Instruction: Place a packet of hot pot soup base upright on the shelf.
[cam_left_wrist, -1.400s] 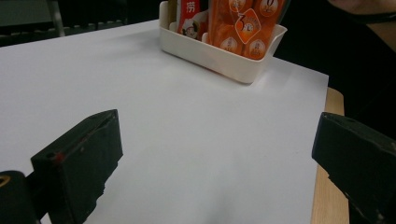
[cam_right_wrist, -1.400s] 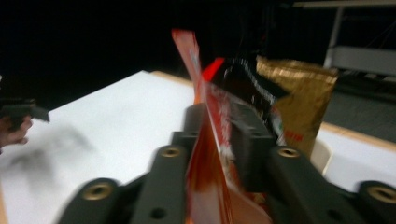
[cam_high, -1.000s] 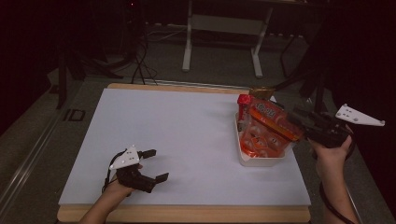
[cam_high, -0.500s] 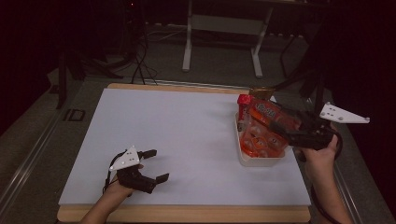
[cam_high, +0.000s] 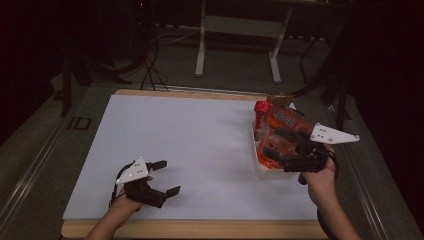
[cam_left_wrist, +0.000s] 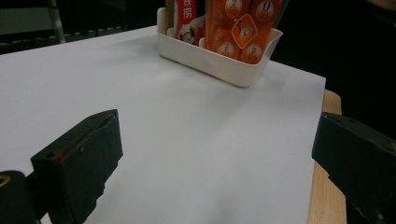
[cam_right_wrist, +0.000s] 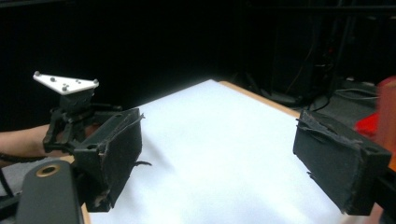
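Your left hand-held gripper (cam_high: 162, 177) sits low over the near left part of the bench (cam_high: 190, 145), held by your left hand (cam_high: 131, 196) with the forearm coming in from the bottom edge. Its jaws point toward the right side of the bench and stand wide apart with nothing between them; in the left gripper view you see only bare white surface in the gap. The grey three-cornered plate (cam_high: 131, 170) on top faces up.

Your right hand-held gripper (cam_high: 278, 142) is at the right side of the bench, reaching leftward over the near half of the white tray (cam_high: 265, 170). Your right hand (cam_high: 318, 176) grips it from the near right, and its plate (cam_high: 332, 134) sticks out to the right. Its jaws are spread wide and hold nothing; in the right gripper view they frame open white bench, with your left hand-held gripper (cam_right_wrist: 70, 116) farther off at the left.

The tray sits near the right edge of the bench, well apart from your left hand-held gripper. It holds orange packets (cam_left_wrist: 240, 30) standing upright, and a red-and-white packet (cam_left_wrist: 186, 18) beside them at the far end. From above, a large orange packet (cam_high: 285, 120) leans across the top of the tray. Whether the right jaws touch the packets you cannot tell from above.
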